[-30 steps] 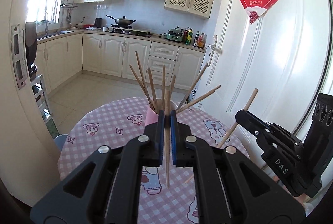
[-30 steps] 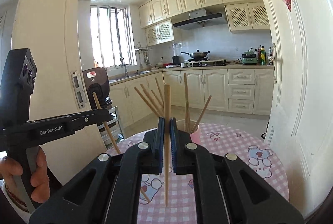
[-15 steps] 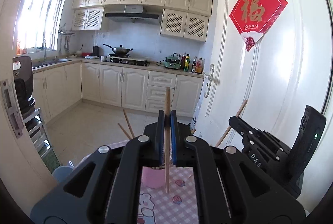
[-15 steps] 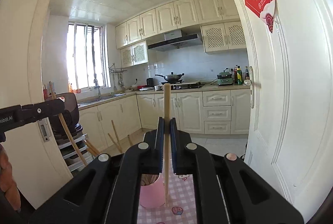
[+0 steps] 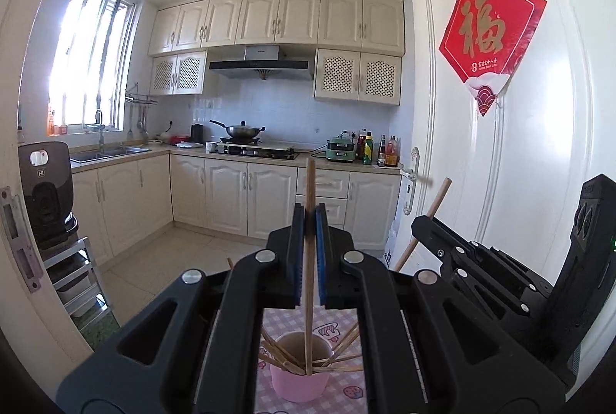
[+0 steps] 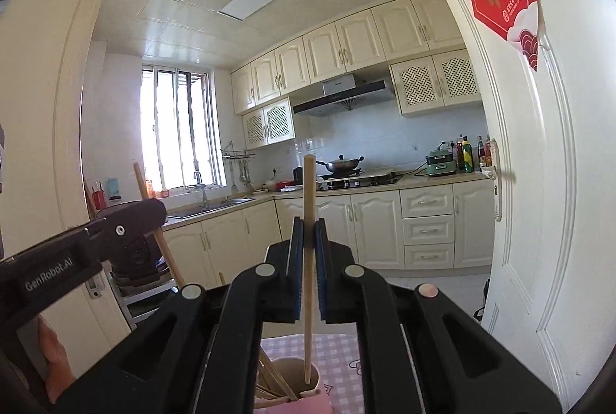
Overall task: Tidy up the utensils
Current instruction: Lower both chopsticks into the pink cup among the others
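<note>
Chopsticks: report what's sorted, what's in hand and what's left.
Done: several chopsticks already stand in the pink cup. In hand: the left hand-held gripper is shut on one upright chopstick, and the right hand-held gripper on another, both over the cup. Left: dropping these two in. Most of the table is hidden, so any loose ones can't be seen.

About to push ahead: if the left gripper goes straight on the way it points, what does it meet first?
Likely nothing close: the left gripper, shut on a chopstick, points across open floor toward the lower cabinets. The pink cup sits below that line.
</note>
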Demonstrator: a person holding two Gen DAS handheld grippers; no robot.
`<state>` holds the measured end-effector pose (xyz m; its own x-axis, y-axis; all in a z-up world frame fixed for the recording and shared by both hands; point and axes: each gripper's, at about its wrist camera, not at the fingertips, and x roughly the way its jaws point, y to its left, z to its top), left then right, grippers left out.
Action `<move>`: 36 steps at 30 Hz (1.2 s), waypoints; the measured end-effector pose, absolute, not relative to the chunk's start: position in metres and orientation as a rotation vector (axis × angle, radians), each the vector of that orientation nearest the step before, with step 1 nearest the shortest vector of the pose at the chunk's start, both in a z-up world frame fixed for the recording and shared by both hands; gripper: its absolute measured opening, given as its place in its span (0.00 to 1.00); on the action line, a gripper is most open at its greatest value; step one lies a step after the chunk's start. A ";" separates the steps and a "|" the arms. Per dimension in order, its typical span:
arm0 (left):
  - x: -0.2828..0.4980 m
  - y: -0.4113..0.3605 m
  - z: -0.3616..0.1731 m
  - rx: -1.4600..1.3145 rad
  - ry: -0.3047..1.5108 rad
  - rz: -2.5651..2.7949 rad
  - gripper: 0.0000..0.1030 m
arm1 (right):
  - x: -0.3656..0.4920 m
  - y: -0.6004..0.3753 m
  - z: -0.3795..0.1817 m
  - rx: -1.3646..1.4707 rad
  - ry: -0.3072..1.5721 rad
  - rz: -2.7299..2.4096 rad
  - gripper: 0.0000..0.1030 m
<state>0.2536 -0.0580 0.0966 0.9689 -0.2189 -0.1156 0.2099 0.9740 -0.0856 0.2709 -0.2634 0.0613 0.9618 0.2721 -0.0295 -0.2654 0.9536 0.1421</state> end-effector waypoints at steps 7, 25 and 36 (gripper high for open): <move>0.271 -0.062 0.076 -0.077 0.137 -0.202 0.06 | 0.282 -0.256 0.047 0.123 0.093 0.319 0.04; 0.266 -0.068 0.083 -0.093 0.030 -0.167 0.06 | 0.299 -0.255 0.027 0.106 0.198 0.359 0.05; 0.266 -0.067 0.075 -0.097 0.014 -0.156 0.06 | 0.300 -0.254 0.025 0.109 0.219 0.375 0.05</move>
